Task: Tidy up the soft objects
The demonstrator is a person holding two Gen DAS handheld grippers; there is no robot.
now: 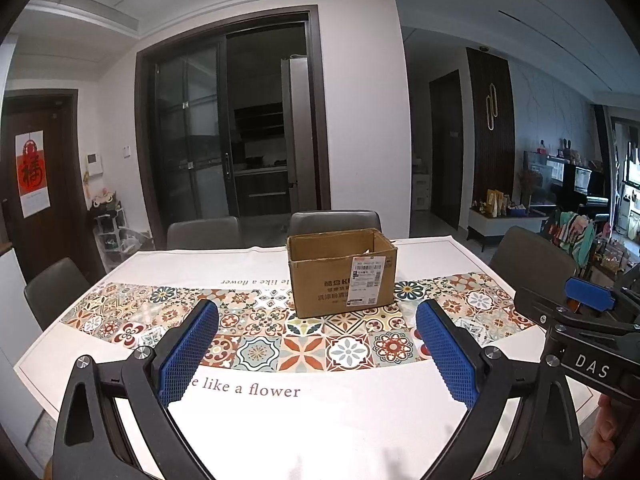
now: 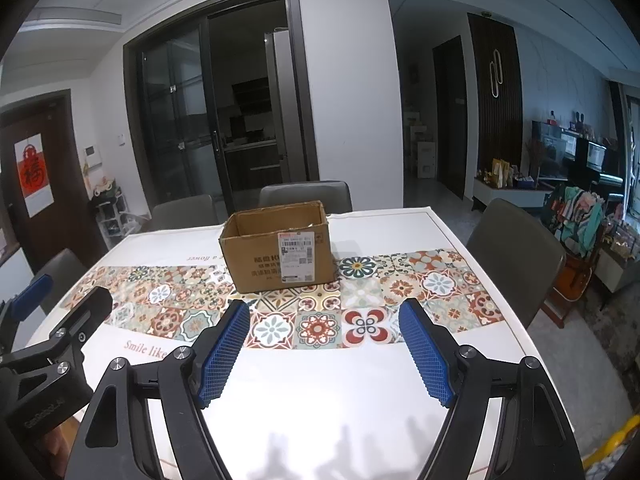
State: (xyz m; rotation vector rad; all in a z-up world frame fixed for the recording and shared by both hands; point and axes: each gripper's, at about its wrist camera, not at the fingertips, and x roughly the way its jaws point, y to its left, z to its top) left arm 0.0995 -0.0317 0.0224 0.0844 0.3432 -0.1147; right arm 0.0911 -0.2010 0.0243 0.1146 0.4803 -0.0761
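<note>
I hold my left gripper [image 1: 316, 344] and right gripper [image 2: 324, 346] wide and empty over one table [image 2: 340, 392] bearing one open box [image 2: 278, 246], four chairs around it.

Both the left gripper [image 1: 316, 344] and the right gripper [image 2: 324, 348] have black arms, shiny round screws and bumpy blue pads [image 1: 188, 356]. White letters "DAS" sit on the right one.
</note>
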